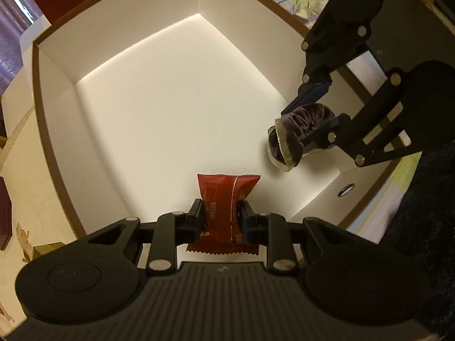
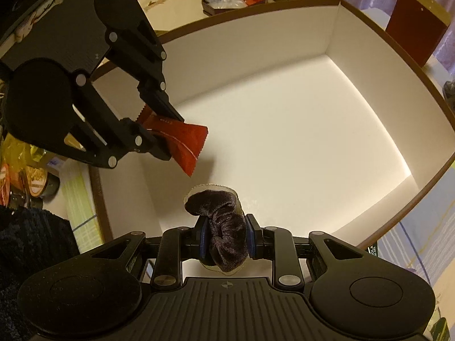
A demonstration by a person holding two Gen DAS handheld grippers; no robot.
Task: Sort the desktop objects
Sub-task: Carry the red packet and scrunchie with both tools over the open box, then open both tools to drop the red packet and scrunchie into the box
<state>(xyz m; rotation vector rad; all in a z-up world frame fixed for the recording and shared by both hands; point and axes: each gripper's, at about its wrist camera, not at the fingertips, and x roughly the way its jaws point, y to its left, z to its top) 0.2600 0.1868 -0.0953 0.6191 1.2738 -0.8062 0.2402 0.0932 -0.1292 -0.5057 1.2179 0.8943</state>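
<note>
White walls and a brown rim frame the large open box (image 1: 57, 91) filling both views; clutter crowds the surface beyond it, with a dark red box (image 2: 415, 25) past one corner. Left gripper (image 1: 220, 216) reaches in over the near edge, jaws clamped on a red snack packet (image 1: 224, 199) held above the white floor. Right gripper (image 2: 226, 234) enters beside it, fingers pinching a dark velvet scrunchie (image 2: 227, 227), likewise inside the box.
</note>
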